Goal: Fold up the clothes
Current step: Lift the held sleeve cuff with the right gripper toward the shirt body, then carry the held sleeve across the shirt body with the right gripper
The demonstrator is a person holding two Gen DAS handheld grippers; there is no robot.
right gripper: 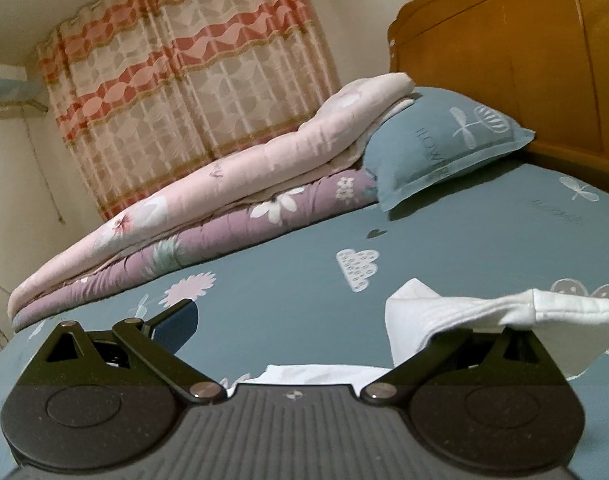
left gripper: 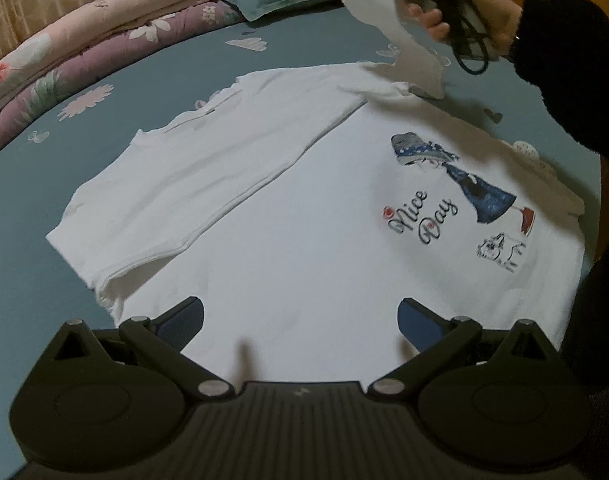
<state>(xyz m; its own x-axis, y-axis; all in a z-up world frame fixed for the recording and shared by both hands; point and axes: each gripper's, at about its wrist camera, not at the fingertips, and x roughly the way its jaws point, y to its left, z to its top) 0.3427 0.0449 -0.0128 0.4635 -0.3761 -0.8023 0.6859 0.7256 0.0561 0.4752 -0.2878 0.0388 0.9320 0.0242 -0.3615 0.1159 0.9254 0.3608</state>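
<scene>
Directly below the open left claw [left gripper: 300, 320] lies the T-shirt [left gripper: 288, 216].

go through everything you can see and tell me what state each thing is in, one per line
White T-shirt: flat on the bed, print up, one side folded over.
Sleeve: lifted, draped over one finger of the right hand-held gripper.
Left hand-held gripper: open, above the shirt, holding nothing.
Right hand-held gripper: open.
Quilts: folded, stacked.
Pillow: propped against the quilts.
Curtain: drawn shut.
</scene>
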